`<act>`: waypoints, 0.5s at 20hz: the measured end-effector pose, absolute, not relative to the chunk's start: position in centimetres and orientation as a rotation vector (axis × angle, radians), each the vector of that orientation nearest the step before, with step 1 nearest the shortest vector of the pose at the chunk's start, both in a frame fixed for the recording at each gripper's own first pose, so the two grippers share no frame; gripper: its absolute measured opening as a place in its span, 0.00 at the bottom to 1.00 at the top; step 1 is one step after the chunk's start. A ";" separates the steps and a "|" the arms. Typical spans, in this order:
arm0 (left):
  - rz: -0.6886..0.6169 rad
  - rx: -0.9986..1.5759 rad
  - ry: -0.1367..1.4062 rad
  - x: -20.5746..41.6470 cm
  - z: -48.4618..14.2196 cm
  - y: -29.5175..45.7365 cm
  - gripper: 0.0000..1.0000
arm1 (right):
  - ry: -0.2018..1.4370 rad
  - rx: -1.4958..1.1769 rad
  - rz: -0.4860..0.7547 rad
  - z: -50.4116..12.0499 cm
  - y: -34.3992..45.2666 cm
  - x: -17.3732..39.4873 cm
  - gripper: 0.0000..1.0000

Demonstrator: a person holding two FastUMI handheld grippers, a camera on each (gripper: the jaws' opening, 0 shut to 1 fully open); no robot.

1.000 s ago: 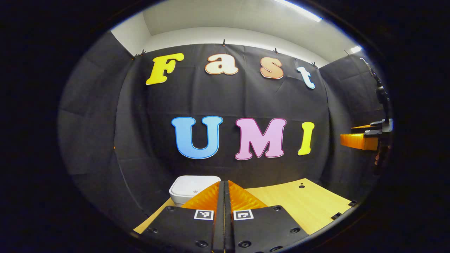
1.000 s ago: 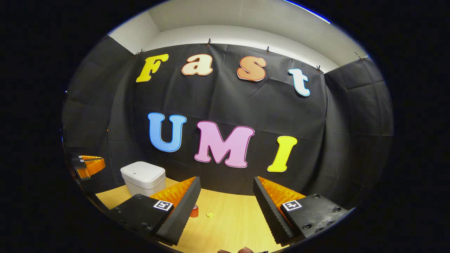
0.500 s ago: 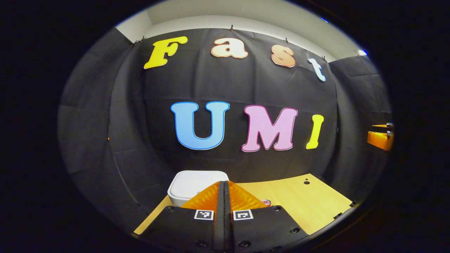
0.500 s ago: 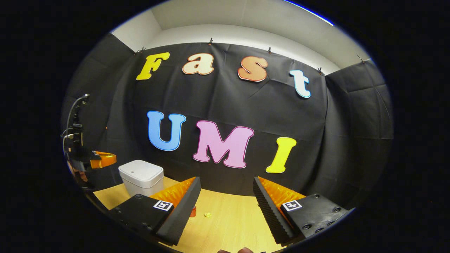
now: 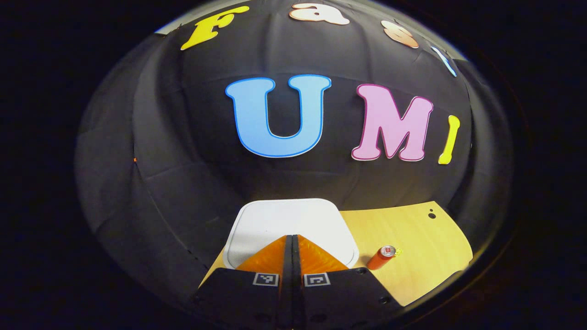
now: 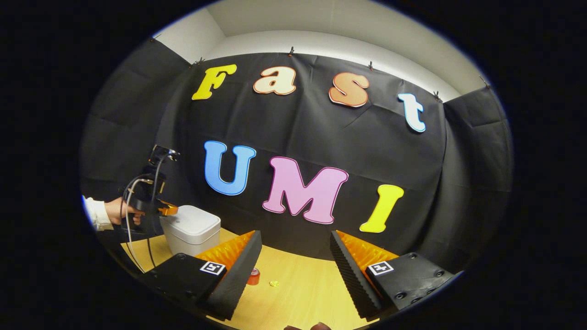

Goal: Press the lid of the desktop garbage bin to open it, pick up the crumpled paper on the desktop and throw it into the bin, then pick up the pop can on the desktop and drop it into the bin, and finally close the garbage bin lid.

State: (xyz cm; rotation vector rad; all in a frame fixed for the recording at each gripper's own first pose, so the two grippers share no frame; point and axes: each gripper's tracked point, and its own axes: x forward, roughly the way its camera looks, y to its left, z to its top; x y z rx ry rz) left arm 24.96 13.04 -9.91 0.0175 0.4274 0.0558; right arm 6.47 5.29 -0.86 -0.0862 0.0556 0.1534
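The white garbage bin [image 5: 293,224] stands with its lid down at the back left of the wooden desktop [image 5: 412,256], against the booth wall; the left gripper [image 5: 291,238], fingers pressed together, hovers over the lid's near edge and hides part of it, so whether the tips touch it cannot be told. Just right of the bin lies the orange pop can [image 5: 381,257] on its side, with the small yellow crumpled paper [image 5: 397,251] half hidden behind its top end. In the right gripper view the can [image 6: 253,276] is partly covered by a finger [image 6: 238,268] of the right gripper [image 6: 296,238], whose fingers stand wide apart, holding nothing, well above the desktop, while a hand [image 6: 120,211] in a white sleeve holds the left gripper at the bin.
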 end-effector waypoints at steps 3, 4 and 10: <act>0.047 0.021 0.494 26.4 -12.0 12.6 0.06 | 0.073 -0.066 0.152 -1.3 4.9 8.0 0.96; 0.046 0.013 0.529 26.5 -13.0 12.3 0.10 | 0.081 -0.059 0.151 -1.6 4.7 8.3 0.96; 0.052 0.010 0.565 27.0 -14.6 12.4 0.07 | 0.116 -0.054 0.122 -3.6 2.4 9.6 0.96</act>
